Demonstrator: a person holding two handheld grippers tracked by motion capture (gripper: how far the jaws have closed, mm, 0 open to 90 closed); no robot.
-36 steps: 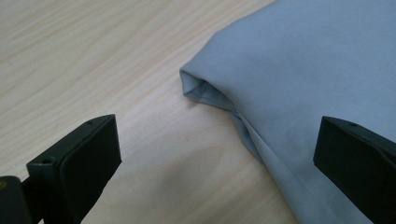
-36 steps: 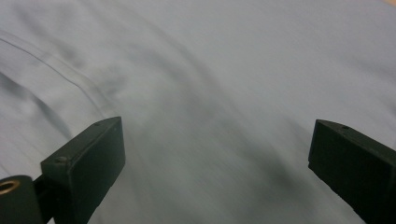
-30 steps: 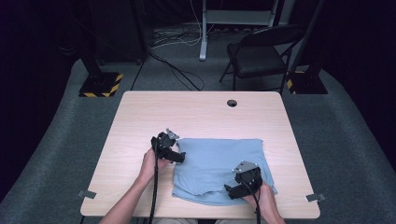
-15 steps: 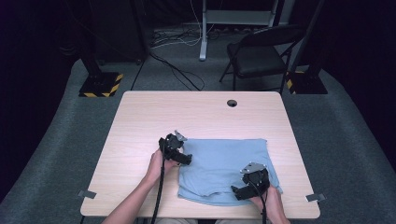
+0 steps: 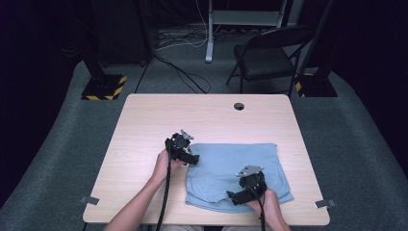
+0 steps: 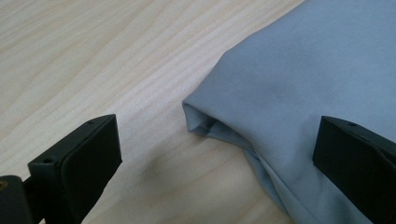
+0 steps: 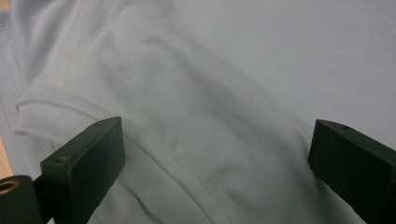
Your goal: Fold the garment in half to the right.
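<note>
the left gripper [image 5: 191, 159] sits at the cloth's [image 5: 238, 171] far-left corner, its jaws spread wide with nothing between them. in the left gripper view that corner [image 6: 201, 116] lies between the two jaws, folded over on itself so a small pocket opens toward the bare table [image 6: 93, 56]; one jaw hangs over wood, the other over fabric. the left hand [image 5: 166, 163] grips the tool from behind, its cable trailing back along the forearm.

the right gripper [image 5: 233, 196] is low over the cloth's near edge, jaws also wide apart and empty. its own view looks down on pale blue fabric [image 7: 224, 102] with a soft ridge and a seam running across; the picture is blurred, so whether the jaw tips touch the cloth is hard to say. a sliver of wood shows at that view's left edge.

the cloth lies flat on the near-right part of the table [image 5: 144, 125], roughly rectangular, its near edge rumpled and close to the table's front edge. the two grippers are well apart, at opposite corners of the cloth.
</note>
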